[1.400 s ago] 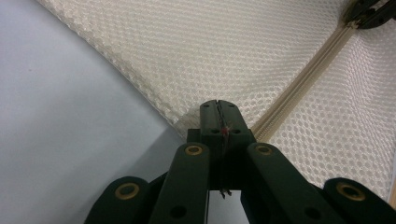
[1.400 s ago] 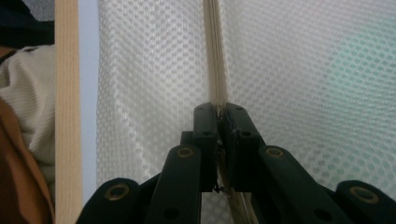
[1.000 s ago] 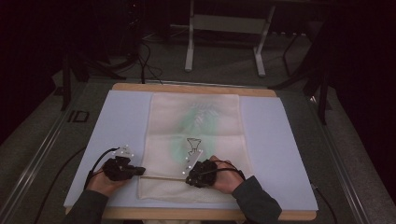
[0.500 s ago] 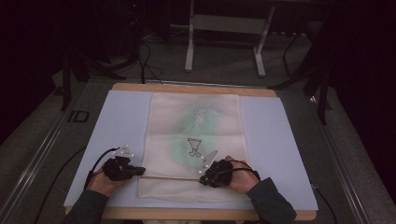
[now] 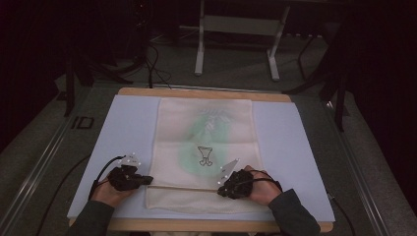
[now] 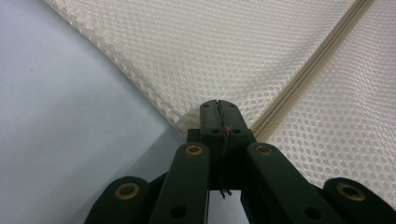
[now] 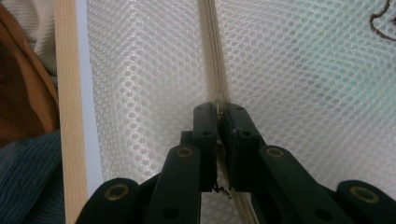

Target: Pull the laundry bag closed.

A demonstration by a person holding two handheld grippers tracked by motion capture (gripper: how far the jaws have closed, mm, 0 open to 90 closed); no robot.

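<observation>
A cream mesh bag (image 5: 206, 118) lies flat on the pale blue mat (image 5: 295, 147), with something green (image 5: 194, 147) and a small black drawing (image 5: 204, 156) showing through it. Its zipper (image 5: 182, 187) runs across the near end. My left gripper (image 5: 146, 180) is shut on the bag's left edge at the zipper's end, and in the left gripper view the jaws (image 6: 218, 105) pinch the mesh beside the zipper (image 6: 308, 70). Right of the middle, my right gripper (image 5: 221, 189) is shut on the zipper pull, its jaws (image 7: 218, 106) astride the zipper (image 7: 211, 46).
The mat covers a wooden table whose near edge (image 5: 206, 226) runs just in front of both hands. Behind the table stand metal frame legs (image 5: 199, 49) and cables (image 5: 152, 69) on the dark floor. A blue sleeve (image 7: 28, 182) shows at the left of the right gripper view.
My right gripper has slid to the right along the zipper line. The left gripper and the bag have stayed where they were.
</observation>
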